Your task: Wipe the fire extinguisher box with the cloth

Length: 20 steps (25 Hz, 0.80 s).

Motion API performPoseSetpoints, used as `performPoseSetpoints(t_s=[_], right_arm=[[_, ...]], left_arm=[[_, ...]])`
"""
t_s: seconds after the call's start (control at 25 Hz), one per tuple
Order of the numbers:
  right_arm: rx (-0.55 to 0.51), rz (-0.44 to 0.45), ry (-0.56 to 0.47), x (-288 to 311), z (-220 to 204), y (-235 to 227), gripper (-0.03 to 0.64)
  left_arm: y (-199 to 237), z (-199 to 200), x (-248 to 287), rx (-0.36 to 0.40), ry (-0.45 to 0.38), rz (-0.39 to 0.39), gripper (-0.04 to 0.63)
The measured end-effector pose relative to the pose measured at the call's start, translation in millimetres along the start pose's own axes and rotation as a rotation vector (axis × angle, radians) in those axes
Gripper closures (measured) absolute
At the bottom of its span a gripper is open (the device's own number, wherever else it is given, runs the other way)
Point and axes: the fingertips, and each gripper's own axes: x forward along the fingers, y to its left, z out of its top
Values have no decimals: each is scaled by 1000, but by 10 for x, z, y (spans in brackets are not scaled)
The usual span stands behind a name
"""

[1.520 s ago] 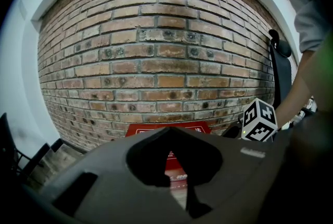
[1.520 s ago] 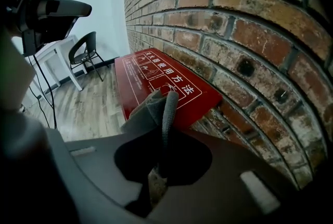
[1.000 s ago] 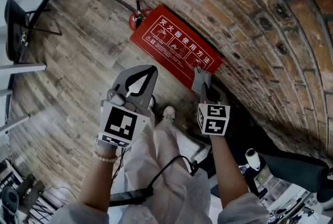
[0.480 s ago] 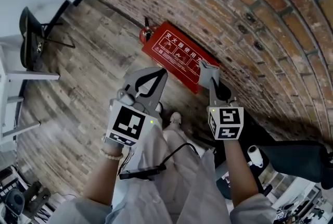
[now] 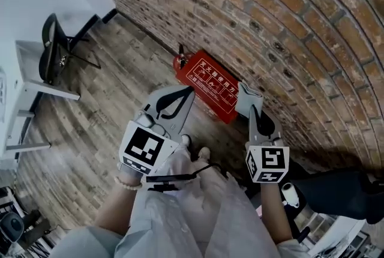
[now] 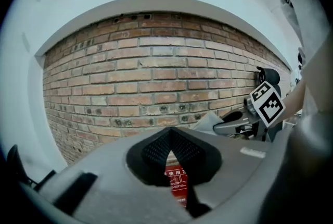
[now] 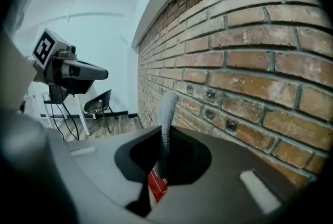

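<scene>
The red fire extinguisher box (image 5: 209,86) with white print lies on the wooden floor against the brick wall. A small part of the box (image 6: 177,182) shows below the left jaws, and another part (image 7: 157,186) below the right jaws. My right gripper (image 5: 252,108) hovers above the box's right end, shut on a grey cloth (image 5: 248,96); the cloth (image 7: 167,123) stands up between its jaws. My left gripper (image 5: 188,92) is shut and empty, held over the box's near left edge, well above it. The right gripper (image 6: 244,123) with its cloth also shows in the left gripper view.
A red extinguisher (image 5: 180,61) stands at the box's far end. The brick wall (image 5: 288,29) runs along the right. A black chair (image 5: 51,48) and a white desk (image 5: 27,74) stand at the left. A dark bulky object (image 5: 342,194) lies at lower right.
The head view has risen and pulled back, so the box looks smaller and farther. Both grippers have lifted away from the box; the right one still holds the cloth.
</scene>
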Motion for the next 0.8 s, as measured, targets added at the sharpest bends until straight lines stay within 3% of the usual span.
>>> performPoseSetpoints(t_s=[0.32,0.8], right_arm=[[-26,19,-69,-296,398,105,600],[-100,44,-109,-448,626,275,600]], left_arm=[[-139,179,-244,96,5,-11,598],[-207,360,-268,94,-44,-17,598]])
